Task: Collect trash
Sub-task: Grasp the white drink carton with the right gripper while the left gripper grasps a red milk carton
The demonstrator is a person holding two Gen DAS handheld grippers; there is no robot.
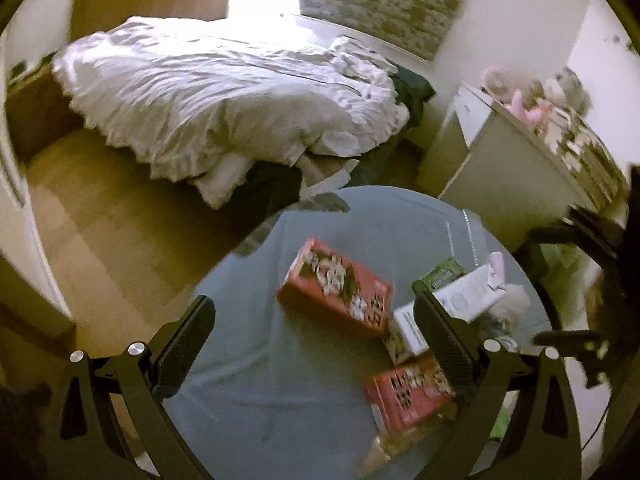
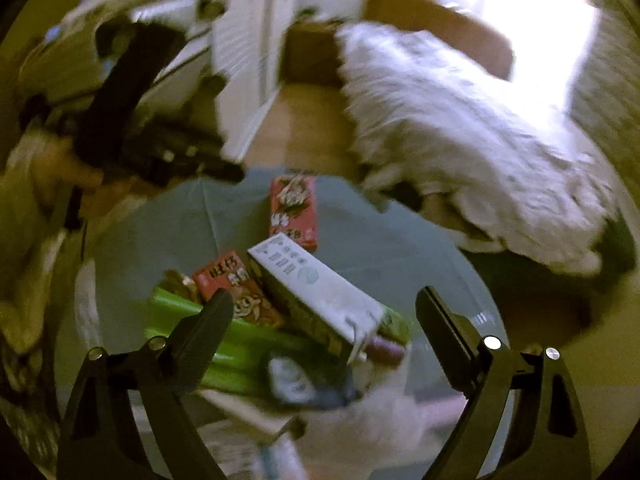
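A round table with a grey-blue cloth [image 1: 320,392] holds trash: a red printed box [image 1: 334,286], a second red box [image 1: 406,390], a white carton [image 1: 452,308] and a green packet [image 1: 442,274]. My left gripper [image 1: 312,340] is open above the table, empty. In the right wrist view the same table [image 2: 380,232] shows a red box [image 2: 294,210], another red box [image 2: 232,286], the white carton [image 2: 316,288] and a green package [image 2: 240,344]. My right gripper [image 2: 326,332] is open over the carton, empty. The left gripper [image 2: 180,160] is seen at upper left.
An unmade bed with a white duvet [image 1: 224,96] stands beyond the table. A white cabinet with toys [image 1: 532,152] is at right. Wooden floor [image 1: 104,240] lies left of the table. A white louvred door [image 2: 248,60] shows in the right wrist view.
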